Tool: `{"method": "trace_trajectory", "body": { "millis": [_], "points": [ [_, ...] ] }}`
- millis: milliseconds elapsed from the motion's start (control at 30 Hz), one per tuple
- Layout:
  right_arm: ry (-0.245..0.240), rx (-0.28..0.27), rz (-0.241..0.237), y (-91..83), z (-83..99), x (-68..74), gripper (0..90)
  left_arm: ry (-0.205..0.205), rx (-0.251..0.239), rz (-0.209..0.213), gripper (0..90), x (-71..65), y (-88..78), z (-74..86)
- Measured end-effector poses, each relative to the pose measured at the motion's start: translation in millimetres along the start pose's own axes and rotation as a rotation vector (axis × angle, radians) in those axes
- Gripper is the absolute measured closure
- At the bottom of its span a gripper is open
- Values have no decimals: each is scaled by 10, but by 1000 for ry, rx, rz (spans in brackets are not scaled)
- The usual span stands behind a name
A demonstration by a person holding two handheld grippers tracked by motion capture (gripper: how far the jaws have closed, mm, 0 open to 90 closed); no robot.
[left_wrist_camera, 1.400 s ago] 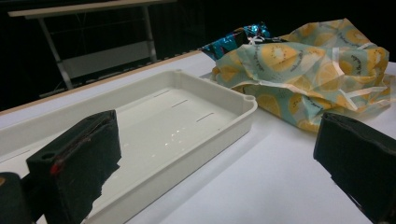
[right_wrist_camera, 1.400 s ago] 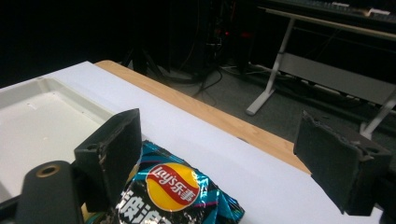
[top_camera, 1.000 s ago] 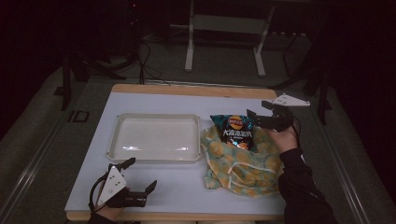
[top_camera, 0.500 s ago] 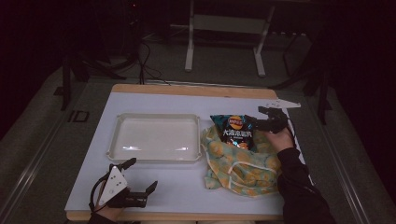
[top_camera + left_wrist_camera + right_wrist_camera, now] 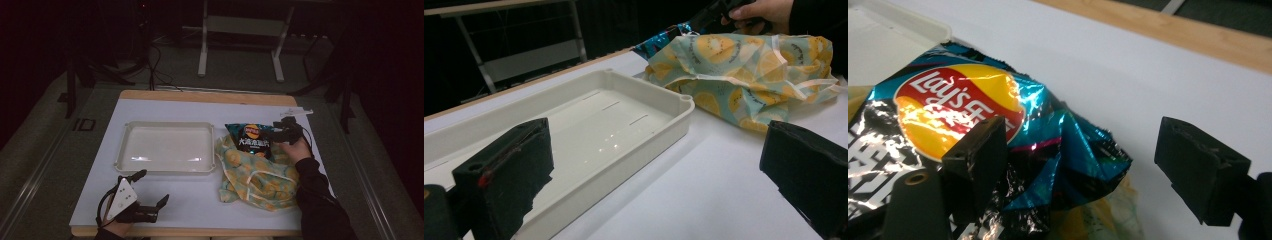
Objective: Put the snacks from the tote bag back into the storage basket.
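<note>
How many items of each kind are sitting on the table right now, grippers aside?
Tray: 1
Chip bag: 1
Fruit-print cloth bag: 1
Total: 3

On the table (image 5: 200, 210), the tray (image 5: 167, 148) lies left of the cloth bag (image 5: 257, 177). The chip bag (image 5: 250, 140) rests on the cloth bag's far end. The right gripper (image 5: 274, 134) sits at the chip bag's right corner; the left gripper (image 5: 150, 192) lies before the tray.
</note>
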State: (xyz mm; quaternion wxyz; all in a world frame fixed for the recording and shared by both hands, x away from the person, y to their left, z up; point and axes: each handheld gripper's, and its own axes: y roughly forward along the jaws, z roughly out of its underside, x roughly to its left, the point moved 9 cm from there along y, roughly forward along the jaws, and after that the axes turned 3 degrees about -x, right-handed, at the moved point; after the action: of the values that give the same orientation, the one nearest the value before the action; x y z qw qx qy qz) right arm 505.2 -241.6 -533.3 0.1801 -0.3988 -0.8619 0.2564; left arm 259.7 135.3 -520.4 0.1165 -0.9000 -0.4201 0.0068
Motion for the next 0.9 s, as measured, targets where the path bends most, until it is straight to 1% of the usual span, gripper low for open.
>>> {"method": "trace_trajectory", "body": {
  "millis": [33, 67, 100, 133, 167, 233, 333, 400, 433, 467, 500, 533, 600, 733, 833, 867, 900],
  "points": [
    [1, 11, -13, 7, 13, 8, 254, -1, 0, 0, 12, 0, 0, 0],
    [0, 24, -32, 17, 30, 20, 260, 0, 0, 1, 12, -1, -1, 0],
    [-2, 32, -30, 28, 41, 20, 273, 0, 0, 0, 12, -1, -1, 0],
    [1, 42, -36, 29, 51, 23, 340, 0, 0, 0, 11, -1, -1, 0],
    [-4, 52, -58, 28, 62, 38, 387, 0, -1, 1, 12, -1, -2, -1],
    [-24, 76, -50, 44, 81, 48, 442, -1, 0, 0, 11, 0, -1, -1],
    [-18, 120, -63, 77, 115, 61, 513, 0, 0, 1, 12, -2, -2, -1],
    [-7, 134, -65, 92, 132, 58, 579, -1, -1, 1, 12, -2, -3, -3],
    [-5, 135, -74, 92, 133, 67, 641, 0, -1, 1, 12, -1, -4, -3],
    [-5, 137, -86, 85, 130, 85, 785, 0, -1, 1, 12, 1, -4, -3],
    [-8, 141, -112, 76, 129, 121, 867, 0, -1, 1, 11, 2, -4, -4],
    [-28, 141, -111, 68, 126, 145, 883, 0, -1, 1, 11, 4, -4, -3],
    [-52, 146, -99, 43, 112, 180, 895, 0, -2, 1, 12, 3, -6, -4],
    [-78, 124, -79, -38, 42, 222, 897, 0, -3, -1, 12, 3, -7, -6],
    [-84, 98, -79, -107, -11, 268, 898, -1, -4, -2, 12, 4, -6, -7],
    [-84, 98, -79, -107, -11, 268, 898, 0, -4, -2, 12, 4, -6, -7],
    [-87, 79, -82, -159, -42, 305, 900, 0, -4, -3, 12, 5, -6, -7]
  ]
}}
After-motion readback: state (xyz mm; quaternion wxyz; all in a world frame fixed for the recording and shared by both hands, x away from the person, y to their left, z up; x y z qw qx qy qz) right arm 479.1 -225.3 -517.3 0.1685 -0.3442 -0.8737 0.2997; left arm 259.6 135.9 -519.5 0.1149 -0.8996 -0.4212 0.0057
